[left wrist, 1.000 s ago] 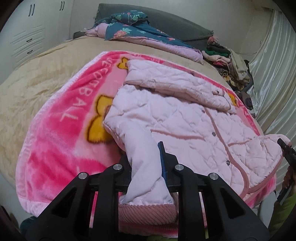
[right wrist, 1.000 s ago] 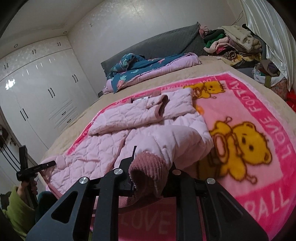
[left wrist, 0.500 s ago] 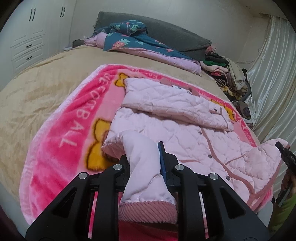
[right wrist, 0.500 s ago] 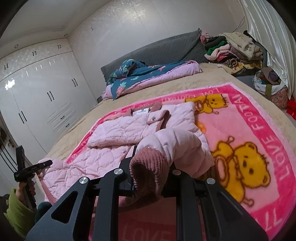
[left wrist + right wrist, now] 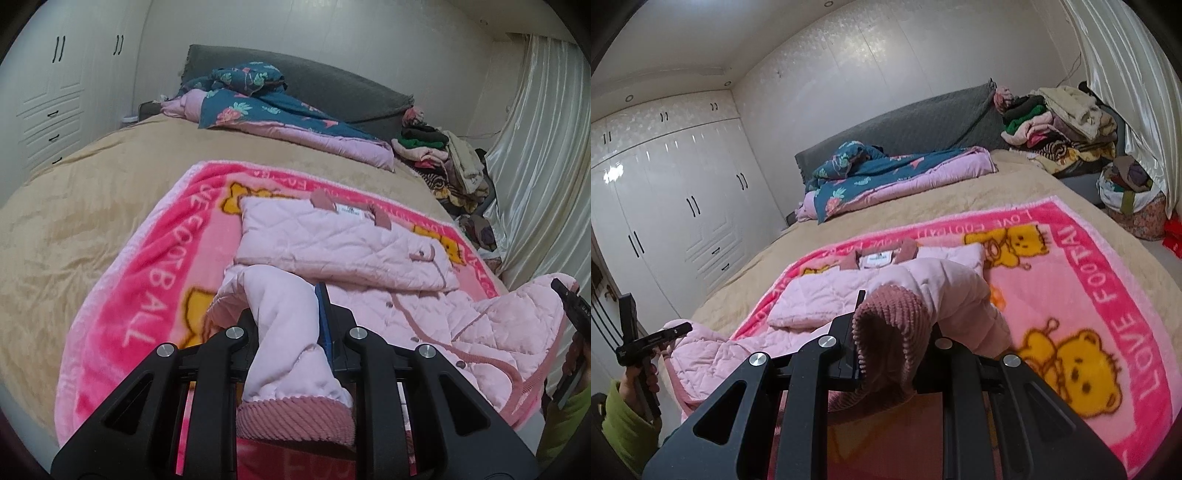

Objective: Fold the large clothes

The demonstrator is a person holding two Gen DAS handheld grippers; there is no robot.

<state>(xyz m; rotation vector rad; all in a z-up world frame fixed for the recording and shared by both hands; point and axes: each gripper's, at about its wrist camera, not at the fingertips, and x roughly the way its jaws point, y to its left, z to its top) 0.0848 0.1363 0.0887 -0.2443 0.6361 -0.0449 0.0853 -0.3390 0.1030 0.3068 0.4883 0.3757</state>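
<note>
While each gripper clamps a corduroy cuff, the pink jacket lies lengthwise (collar toward the headboard).

Both wrist cams face headboard, share jacket.

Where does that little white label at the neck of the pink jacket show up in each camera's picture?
Left wrist view: white label sits above centre, at the jacket's far edge.
Right wrist view: white label sits just left of centre, above the held cuff.
Shared landmark: the dark floral quilt by the headboard.
</note>
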